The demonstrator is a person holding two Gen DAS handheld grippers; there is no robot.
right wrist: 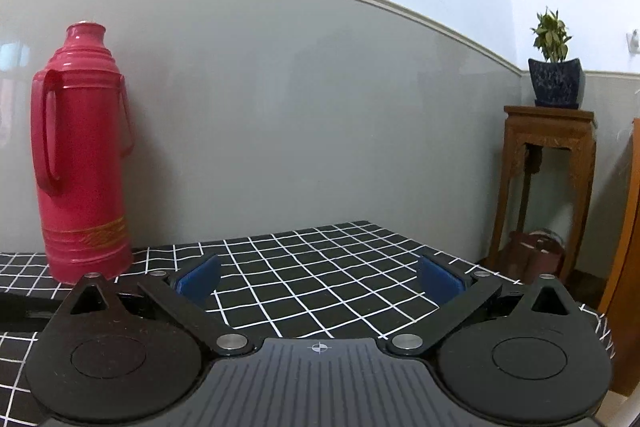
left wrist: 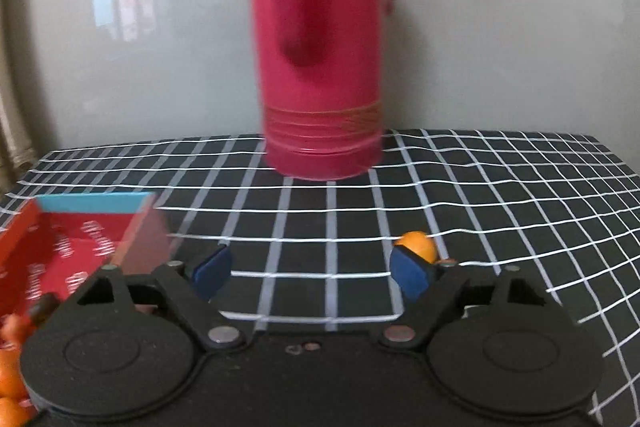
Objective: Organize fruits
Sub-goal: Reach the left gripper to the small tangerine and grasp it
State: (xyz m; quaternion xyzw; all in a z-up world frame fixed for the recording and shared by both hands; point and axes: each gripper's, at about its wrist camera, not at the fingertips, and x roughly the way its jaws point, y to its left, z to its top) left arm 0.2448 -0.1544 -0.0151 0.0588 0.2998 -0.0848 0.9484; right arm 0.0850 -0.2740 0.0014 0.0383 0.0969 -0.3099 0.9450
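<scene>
Nearest the left gripper (left wrist: 312,273), its blue-padded jaws stand wide apart with nothing between them. At the lower left edge of its view lie small round orange fruits (left wrist: 10,383) beside an open red cardboard box with a blue inner rim (left wrist: 76,243). One more small round orange fruit (left wrist: 418,245) sits on the black tablecloth with a white grid (left wrist: 320,219), just behind the right-hand pad and outside the jaws. It looks light, smooth and firm-skinned but bruisable, and apt to roll; a gentle pinch across its widest part seems best. Farther back stands a tall red plastic thermos flask (left wrist: 320,67). The right gripper (right wrist: 318,281) is likewise spread wide and empty above bare cloth.
</scene>
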